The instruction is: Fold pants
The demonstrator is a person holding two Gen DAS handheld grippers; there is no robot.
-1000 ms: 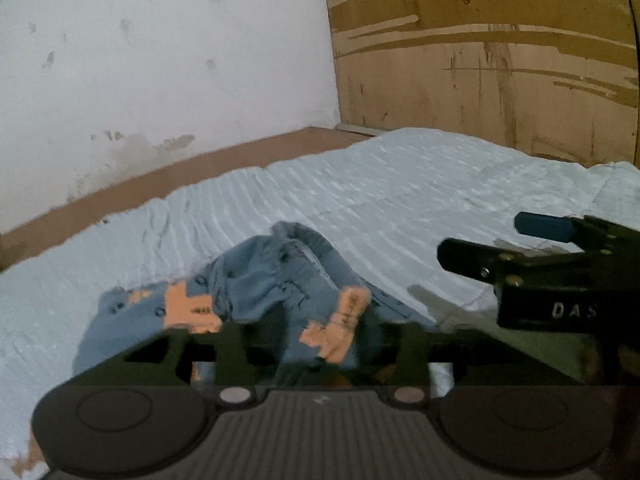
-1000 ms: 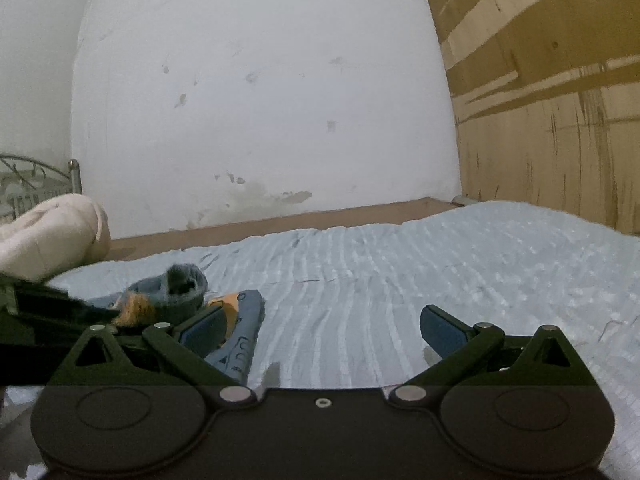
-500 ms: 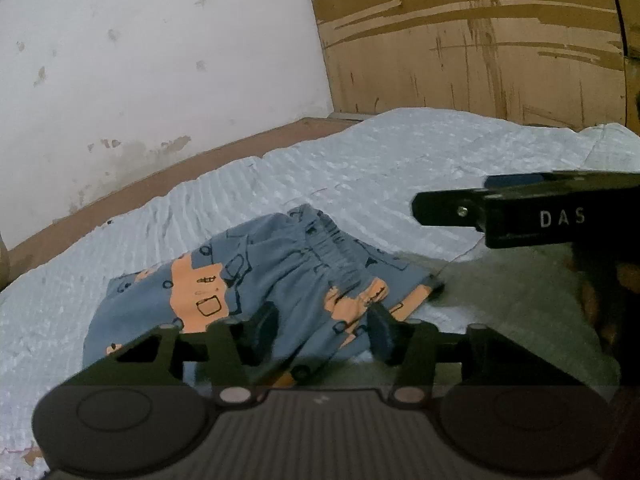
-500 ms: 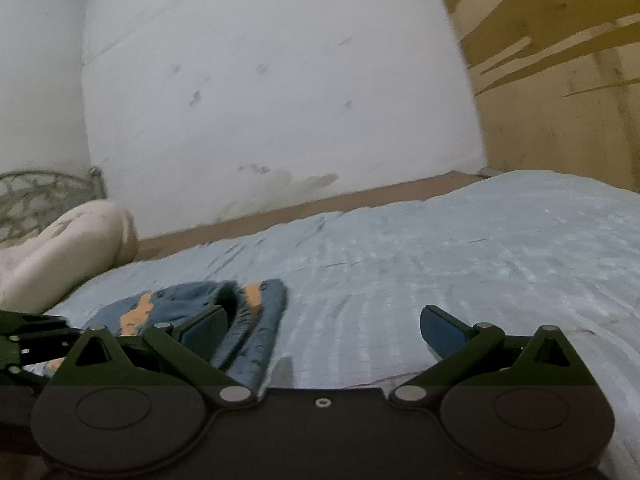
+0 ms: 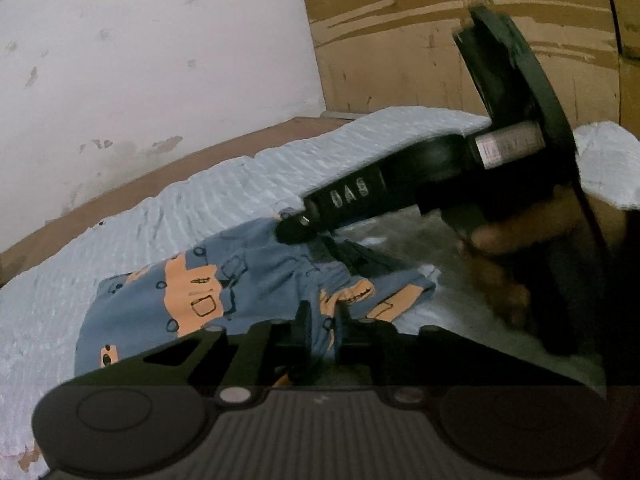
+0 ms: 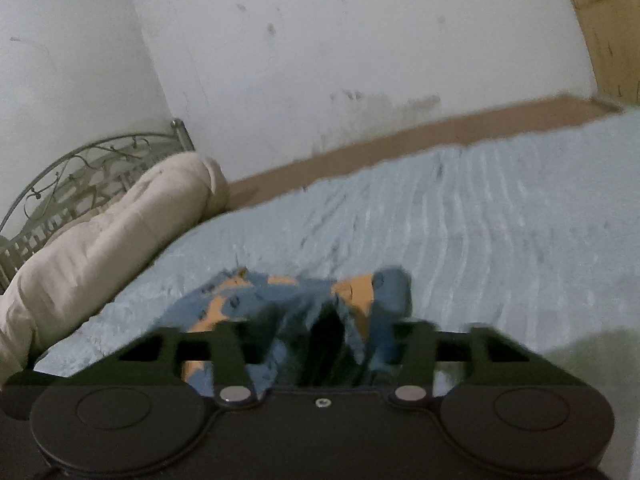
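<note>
The left gripper (image 5: pixel 320 332) is held low over the bed, pointing across it toward the corner of the room, with its nose right at the near edge of the pants (image 5: pixel 224 292). The right gripper (image 5: pixel 316 236) comes in from the right in the left wrist view, angled down so its tip lands on the far, upper edge of the same garment, and the person's hand (image 5: pixel 504 264) shows dimly behind its black body. The pants, blue with orange patches and dark outlined shapes, lie bunched on a pale blue ribbed bedspread (image 5: pixel 224 200). Behind the bed runs a brown strip (image 5: pixel 168 176) under a scuffed white wall (image 5: pixel 160 60), with a plywood panel (image 5: pixel 420 40) on the right. The right wrist view also takes in a cream bolster pillow (image 6: pixel 100 240) and a metal headboard (image 6: pixel 72 176) at the left. The left gripper's fingers are drawn close together with a fold of pants fabric pinched between them. The right gripper's own view is smeared by motion blur, but its fingers (image 6: pixel 328 344) appear narrowed around a raised ridge of the pants (image 6: pixel 288 300), gripping it.
</note>
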